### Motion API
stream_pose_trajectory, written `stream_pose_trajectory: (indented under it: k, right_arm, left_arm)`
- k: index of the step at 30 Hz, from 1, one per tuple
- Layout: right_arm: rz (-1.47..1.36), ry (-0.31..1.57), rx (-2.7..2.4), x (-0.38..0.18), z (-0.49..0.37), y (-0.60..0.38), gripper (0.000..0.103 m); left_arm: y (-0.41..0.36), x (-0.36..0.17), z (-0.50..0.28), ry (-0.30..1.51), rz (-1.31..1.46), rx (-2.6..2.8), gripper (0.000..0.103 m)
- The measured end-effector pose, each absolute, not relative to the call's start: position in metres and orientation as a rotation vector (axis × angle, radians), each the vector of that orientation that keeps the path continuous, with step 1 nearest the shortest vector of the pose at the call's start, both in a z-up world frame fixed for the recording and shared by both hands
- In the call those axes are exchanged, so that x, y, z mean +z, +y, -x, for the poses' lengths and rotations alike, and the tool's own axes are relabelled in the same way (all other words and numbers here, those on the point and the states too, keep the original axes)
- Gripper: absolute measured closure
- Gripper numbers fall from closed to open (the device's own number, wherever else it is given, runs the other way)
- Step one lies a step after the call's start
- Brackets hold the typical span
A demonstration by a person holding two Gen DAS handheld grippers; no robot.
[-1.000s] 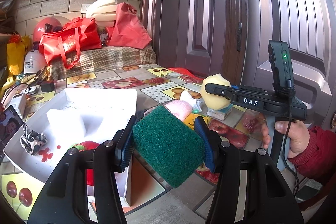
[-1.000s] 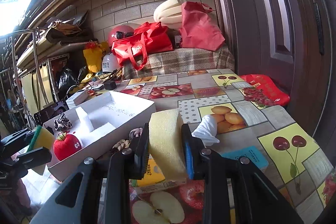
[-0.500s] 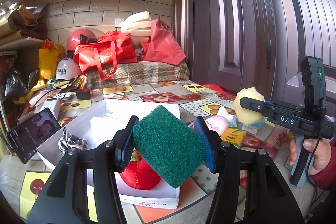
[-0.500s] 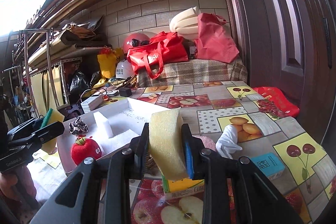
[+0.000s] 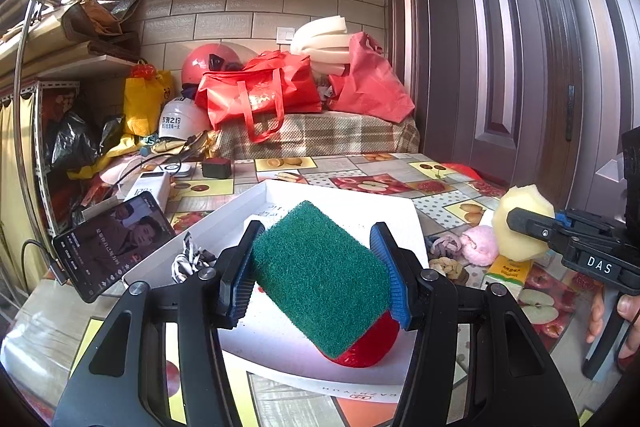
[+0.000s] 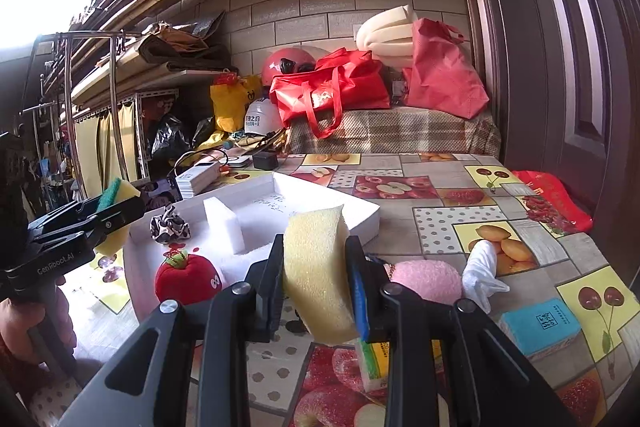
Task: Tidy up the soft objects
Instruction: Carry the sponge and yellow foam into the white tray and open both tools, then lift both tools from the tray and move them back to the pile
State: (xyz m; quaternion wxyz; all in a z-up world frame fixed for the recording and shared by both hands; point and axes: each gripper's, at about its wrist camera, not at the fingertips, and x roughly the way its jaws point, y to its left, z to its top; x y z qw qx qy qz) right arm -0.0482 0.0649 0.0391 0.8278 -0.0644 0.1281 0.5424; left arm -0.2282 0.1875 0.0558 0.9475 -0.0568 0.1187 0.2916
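My left gripper (image 5: 316, 283) is shut on a green scouring sponge (image 5: 320, 277) with a yellow back, held above the near edge of the white tray (image 5: 360, 207). My right gripper (image 6: 316, 287) is shut on a yellow sponge (image 6: 316, 267), held above the table to the right of the tray (image 6: 360, 215). In the tray lie a red plush apple (image 6: 184, 277), a black-and-white scrunchie (image 6: 170, 225) and a white foam block (image 6: 224, 223). A pink plush (image 6: 426, 281) and a white cloth (image 6: 482, 267) lie on the table beside the tray.
A phone (image 5: 108, 243) leans left of the tray. A yellow carton (image 6: 374, 359) and a blue packet (image 6: 540, 325) lie on the fruit-print tablecloth (image 6: 440, 183). Red bags (image 6: 332, 87), helmets and foam sit at the back. A dark door (image 5: 520, 47) stands on the right.
Both grippers have risen and tilted up, keeping their sponges. The left one has swung left, so the tray and plush apple now sit directly below it.
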Motion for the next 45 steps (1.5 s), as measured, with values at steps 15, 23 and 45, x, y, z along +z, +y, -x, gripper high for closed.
stream_pose_trajectory:
  k: [15,23,45]
  right_arm:
    - [0.202,0.329,1.197,0.032,0.048,0.157,0.076]
    - [0.229,0.338,1.160,0.033,0.038,0.200,0.075]
    - [0.203,0.337,1.093,0.034,0.031,0.202,0.000]
  left_arm:
    - [0.241,0.053,0.201,0.253,0.112,0.688,0.048]
    - [0.255,0.054,0.197,0.247,0.126,0.708,0.045]
    - [0.256,0.054,0.200,0.233,0.128,0.761,0.000]
